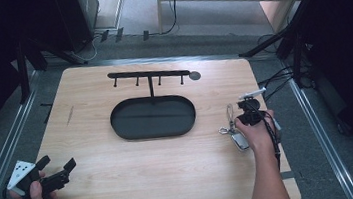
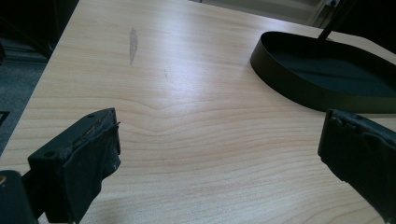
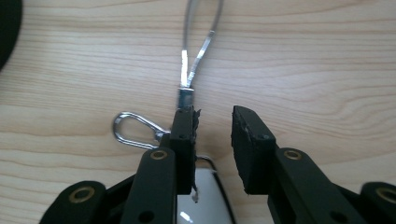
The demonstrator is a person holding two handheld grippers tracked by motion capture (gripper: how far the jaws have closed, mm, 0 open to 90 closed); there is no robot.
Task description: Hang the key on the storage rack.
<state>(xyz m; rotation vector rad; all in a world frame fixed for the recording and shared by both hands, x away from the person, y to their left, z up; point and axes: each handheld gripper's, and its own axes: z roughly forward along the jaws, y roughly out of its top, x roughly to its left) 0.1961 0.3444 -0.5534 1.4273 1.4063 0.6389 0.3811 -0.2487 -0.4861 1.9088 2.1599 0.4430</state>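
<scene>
High view looks forward and down over the whole light wooden table (image 1: 124, 186), left gripper view sits low near its left edge facing the shared black oval metal tray (image 2: 299, 88), right gripper view hangs close above the shared silver key ring (image 3: 196, 51).

My table (image 1: 124, 186) is pale wood with fine brown grain and one greyish streak (image 2: 132, 44) near its left side. The tray (image 1: 153, 117) is matte black, as is the rack (image 1: 149, 76) behind it (hooks included). My left gripper (image 1: 56, 168) is black with a white, dotted plate; my right gripper (image 3: 212, 133) is black too, with brass-coloured rivets. Under it, the keyring (image 3: 198, 42) is shiny silver, its clip (image 3: 133, 130) chrome-bright, and the fob (image 3: 205, 200) white with a dark edge. The floor around is grey.
</scene>
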